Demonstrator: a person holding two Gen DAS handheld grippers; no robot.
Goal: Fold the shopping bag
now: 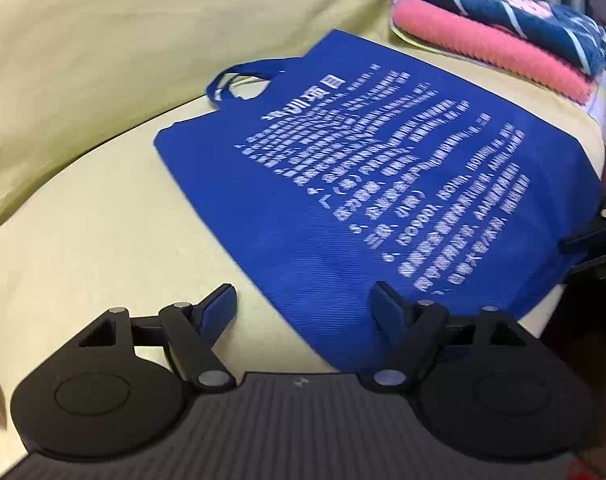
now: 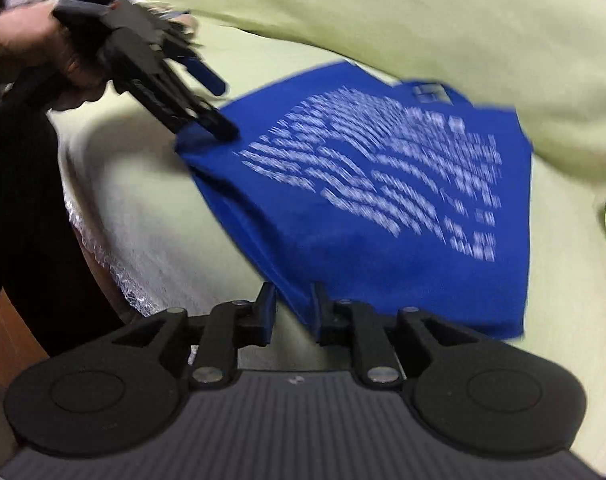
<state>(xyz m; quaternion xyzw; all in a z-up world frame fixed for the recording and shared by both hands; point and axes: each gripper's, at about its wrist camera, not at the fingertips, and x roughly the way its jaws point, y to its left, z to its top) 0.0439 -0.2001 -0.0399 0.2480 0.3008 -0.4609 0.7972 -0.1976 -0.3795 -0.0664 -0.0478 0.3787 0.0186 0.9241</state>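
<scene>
Blue shopping bag (image 1: pixel 367 184): flat on yellow-green sheet (image 1: pixel 103 220), handles (image 1: pixel 239 84) toward far side.
Left gripper (image 1: pixel 303 304): spread wide at bag's near corner.
Right gripper (image 2: pixel 293 308): fingers partly apart, straddling bag's edge.
Folded towels (image 1: pixel 499 36): beyond bag.

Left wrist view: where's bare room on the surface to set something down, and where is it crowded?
Free: the yellow-green cover left of the blue shopping bag, between the bag's handles and the left hand-held gripper. Crowded: far right corner, where folded towels are stacked just beyond the bag's edge.
</scene>
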